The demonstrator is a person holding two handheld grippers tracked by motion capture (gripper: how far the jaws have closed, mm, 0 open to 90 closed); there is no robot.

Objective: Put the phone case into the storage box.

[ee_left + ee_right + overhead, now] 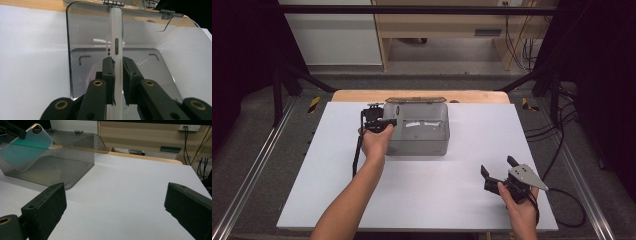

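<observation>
A phone [116, 37] in a frosted case with a teal back [27, 147] is held edge-on between the jaws of my left gripper [117, 68], which is shut on its lower part. It hangs tilted over the left end of a clear smoky plastic box [419, 135], its lower part inside the box behind the near wall [62, 167]. In the high view my left gripper [379, 122] is at the box's left rim. My right gripper [498, 166] rests near the front right of the table, jaws wide open with nothing between them [116, 195].
The box's hinged lid [414, 100] is swung back behind it, over the wooden table edge [472, 96]. A white sheet [422, 190] covers the table. Cables [562, 150] trail off the right side.
</observation>
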